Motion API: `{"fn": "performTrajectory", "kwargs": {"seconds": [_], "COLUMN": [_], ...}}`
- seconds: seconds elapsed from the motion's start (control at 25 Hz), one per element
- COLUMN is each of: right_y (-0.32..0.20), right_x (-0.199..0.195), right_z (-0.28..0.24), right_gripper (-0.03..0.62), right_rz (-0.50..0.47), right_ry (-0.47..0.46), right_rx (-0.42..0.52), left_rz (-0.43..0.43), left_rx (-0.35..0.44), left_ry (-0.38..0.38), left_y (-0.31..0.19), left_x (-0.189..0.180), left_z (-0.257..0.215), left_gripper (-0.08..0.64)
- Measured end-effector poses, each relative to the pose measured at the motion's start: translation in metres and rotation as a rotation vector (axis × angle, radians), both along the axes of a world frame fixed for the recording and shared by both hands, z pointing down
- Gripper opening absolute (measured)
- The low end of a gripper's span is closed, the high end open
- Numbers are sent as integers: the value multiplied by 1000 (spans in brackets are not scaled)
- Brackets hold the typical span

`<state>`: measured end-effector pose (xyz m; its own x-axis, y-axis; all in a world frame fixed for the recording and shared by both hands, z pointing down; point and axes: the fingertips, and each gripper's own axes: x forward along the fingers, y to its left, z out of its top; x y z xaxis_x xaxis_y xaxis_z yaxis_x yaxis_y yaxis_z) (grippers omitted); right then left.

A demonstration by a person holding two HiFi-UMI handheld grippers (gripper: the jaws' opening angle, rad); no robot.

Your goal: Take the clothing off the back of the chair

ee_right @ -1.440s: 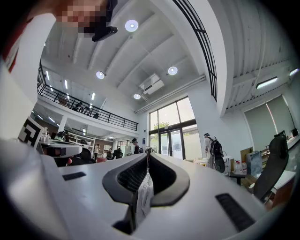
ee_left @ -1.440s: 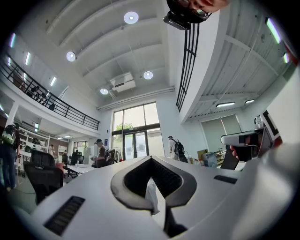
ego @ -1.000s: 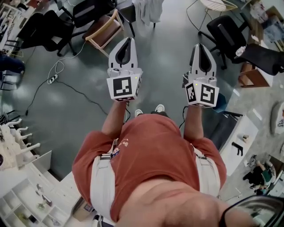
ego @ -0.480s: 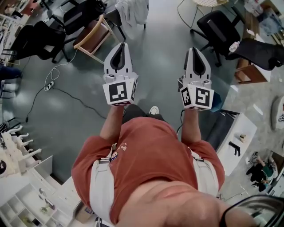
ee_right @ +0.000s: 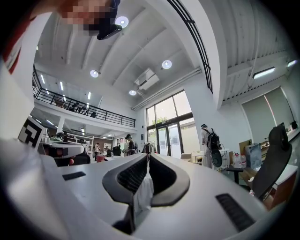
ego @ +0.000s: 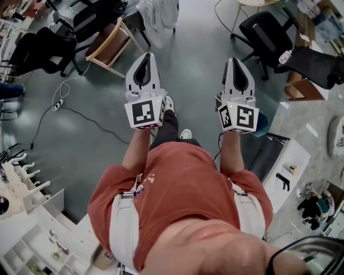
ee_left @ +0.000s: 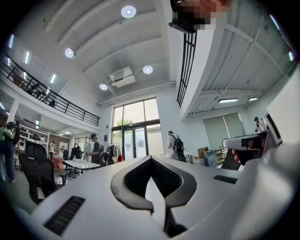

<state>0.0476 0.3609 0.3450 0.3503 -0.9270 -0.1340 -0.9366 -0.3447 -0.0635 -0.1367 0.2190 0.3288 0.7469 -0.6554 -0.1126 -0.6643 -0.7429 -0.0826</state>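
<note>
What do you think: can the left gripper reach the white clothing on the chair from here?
Probably not yet: the left gripper hangs over the floor, short of the white clothing; nothing stands between them.

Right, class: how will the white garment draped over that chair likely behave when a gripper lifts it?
Probably floppy: the white garment hangs in soft folds over the chair, so it should sag from one pinch point. Likely light for its size, since it drapes like thin cloth. It may catch on the chair back if pulled sideways.
</note>
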Motion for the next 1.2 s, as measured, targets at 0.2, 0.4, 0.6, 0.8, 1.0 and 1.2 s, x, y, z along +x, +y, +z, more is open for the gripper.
{"fn": "performTrajectory", "kwargs": {"seconds": [0.2,0.4,0.6,0.8,1.0,1.2], "right_y": [-41,-106,-176,-246,-302,-331], "right_x": [13,20,28,32,31,33], "right_z": [1,-3,-11,-12,-14,-19], "right_gripper": [29,29,29,29,29,29], "right_rz": [-9,-33,-49,-59,-65,-46], "right_ry": [21,35,48,55,71,67], "right_rx": [-14,-22,-38,-51,-64,-56], "left_rz": [-5,-18,-39,-45,-45,-15], "left_rx": [-5,-5,-11,-21,-28,-35], "left_ry": [20,28,26,-48,-47,-31], "left_y": [-39,-98,-165,-228,-283,-312], "left_x": [12,20,24,27,31,37], "left_z": [5,4,2,11,14,12], "left_gripper": [14,14,14,14,14,14]}}
